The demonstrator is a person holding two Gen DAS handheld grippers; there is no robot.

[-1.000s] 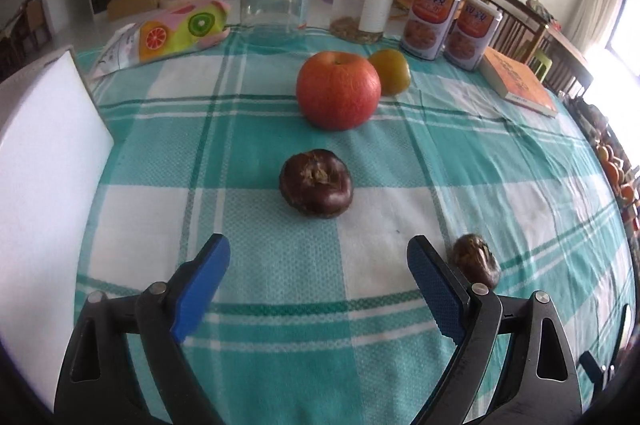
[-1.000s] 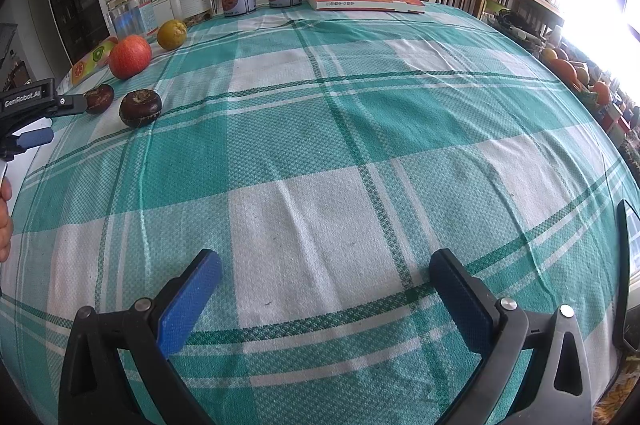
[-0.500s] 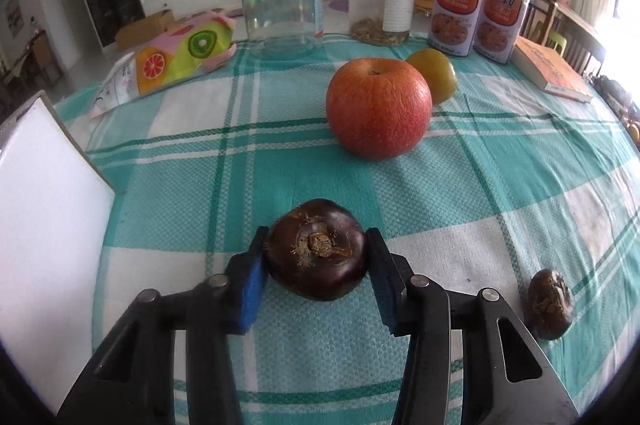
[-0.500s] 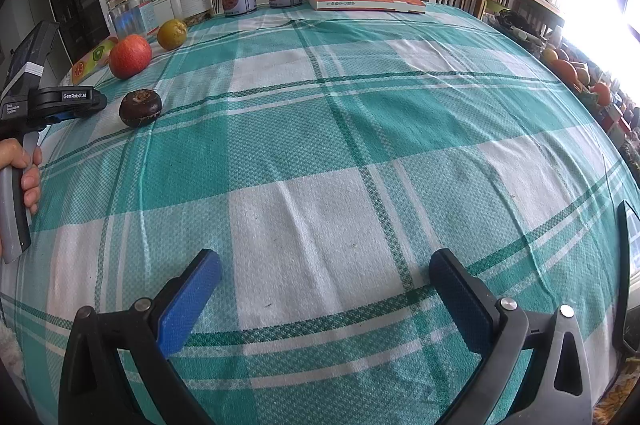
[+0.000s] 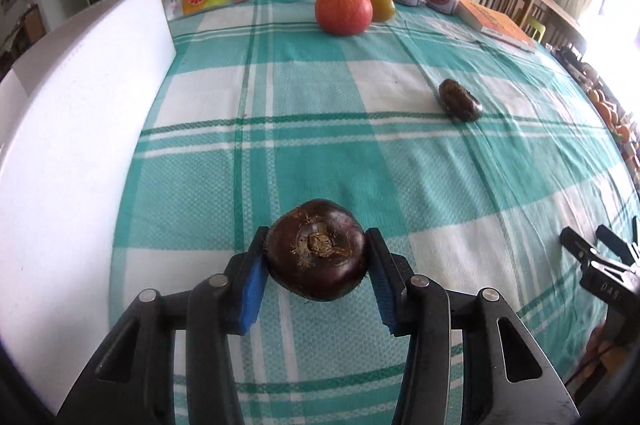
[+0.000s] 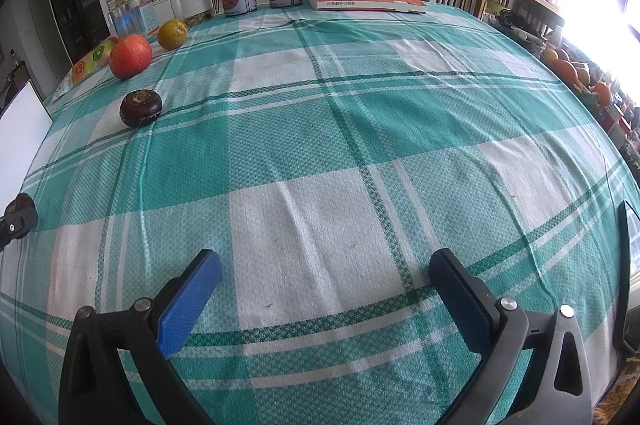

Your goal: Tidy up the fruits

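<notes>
**Left claw clamps the dark fruit by its flanks**

The left claw (image 5: 317, 267) has its blue pads (image 5: 253, 285) pressed on either side of a dark, glossy brown fruit (image 5: 318, 255), which sits squarely between them above the checked cloth of the desk (image 5: 360, 161), near its front edge and beside the white board (image 5: 76, 129). The fruit is squat, wider than it is tall, so it has no real long axis; its short axis runs through the rough, fibrous scar (image 5: 318, 243), and that scar faces up and back toward the left wrist camera. The pads grip across the widest girth, which looks the sound place to hold it: the rind reads as hard and smooth, probably a little slippery, and the round flanks could roll out if the squeeze slackens. It seems light and firm, not easily bruised.

A second dark fruit (image 6: 141, 108) rests on the cloth farther back, scar pointing up and slightly toward the right wrist camera. Behind it stand the red apple (image 6: 130, 56) and the yellow-green citrus (image 6: 172, 34), close together, both rounder and likely heavier, needing a wider bite across the middle.

The right claw (image 6: 326, 289) hangs with its jaws wide apart over bare cloth, nothing between them
</notes>
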